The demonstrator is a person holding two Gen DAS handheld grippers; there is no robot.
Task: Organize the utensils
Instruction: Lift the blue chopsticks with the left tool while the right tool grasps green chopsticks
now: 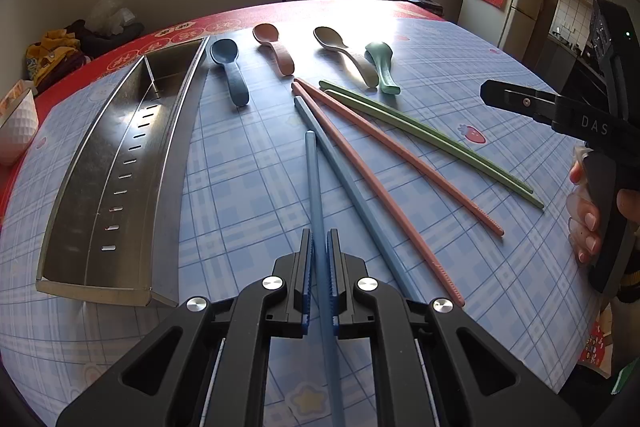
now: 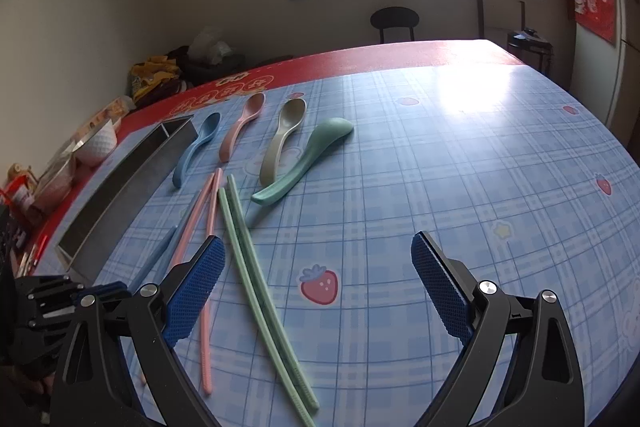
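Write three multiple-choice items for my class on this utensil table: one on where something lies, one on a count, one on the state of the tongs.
1. Where is the metal tray relative to the spoons?
A. To their left
B. To their right
C. Under them

2. How many spoons lie on the table?
A. Two
B. Four
C. Six

3. What are the left tongs doing?
A. Standing open, holding nothing
B. Gripping a spoon
C. Shut on a blue chopstick

Answers:
1 A: in the left wrist view the tray sits left of the blue spoon.
2 B: blue, pink, beige and green.
3 C: the chopstick runs between the closed pads; the right tongs stand open.
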